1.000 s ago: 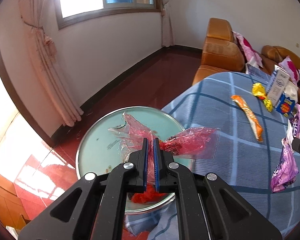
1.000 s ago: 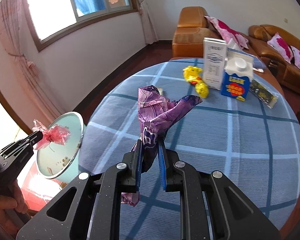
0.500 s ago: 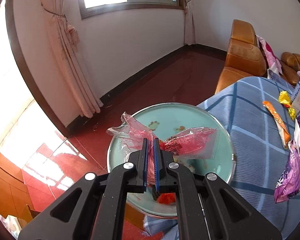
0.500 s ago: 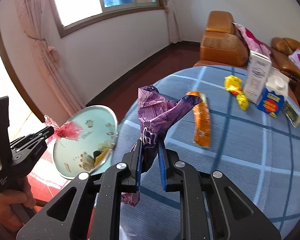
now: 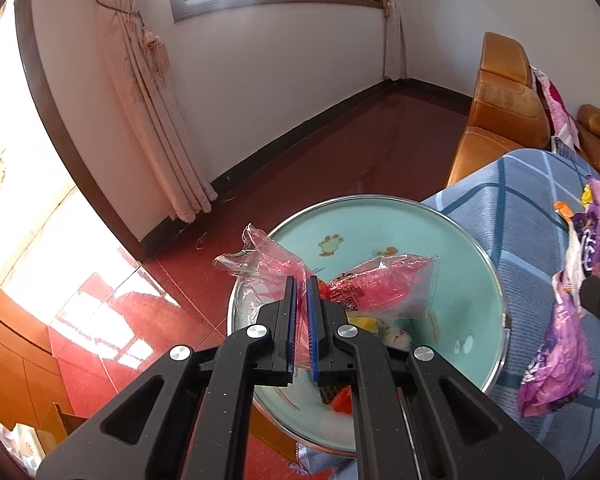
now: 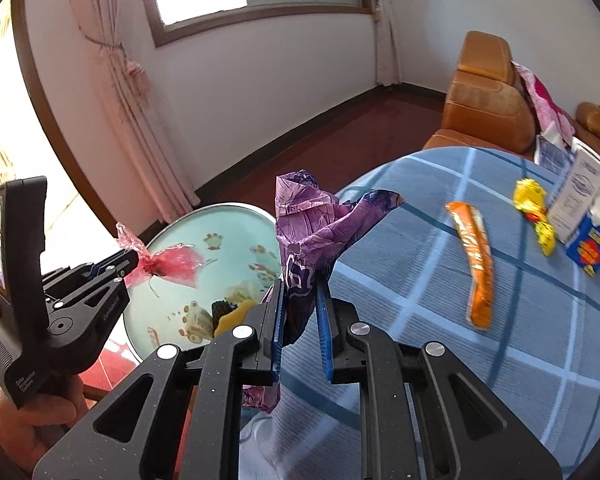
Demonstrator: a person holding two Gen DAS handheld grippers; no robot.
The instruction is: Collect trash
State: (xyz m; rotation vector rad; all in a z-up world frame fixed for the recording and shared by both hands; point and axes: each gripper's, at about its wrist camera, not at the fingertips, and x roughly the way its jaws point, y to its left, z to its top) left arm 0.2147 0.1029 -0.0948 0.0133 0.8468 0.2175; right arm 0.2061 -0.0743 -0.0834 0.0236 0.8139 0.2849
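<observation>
Dangling red wrapper (image 5: pixel 364 284) from left claw (image 5: pixel 301 282)

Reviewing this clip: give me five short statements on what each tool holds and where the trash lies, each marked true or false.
1. The left tool is shut on the red wrapper. True.
2. The right tool is empty. False: it grips the purple wrapper.
3. The red wrapper hangs over the round teal bin. True.
4. The orange wrapper already lies in the bin. False: it lies on the blue checked tablecloth.
5. The yellow wrapper lies on the tablecloth near the cartons. True.
</observation>
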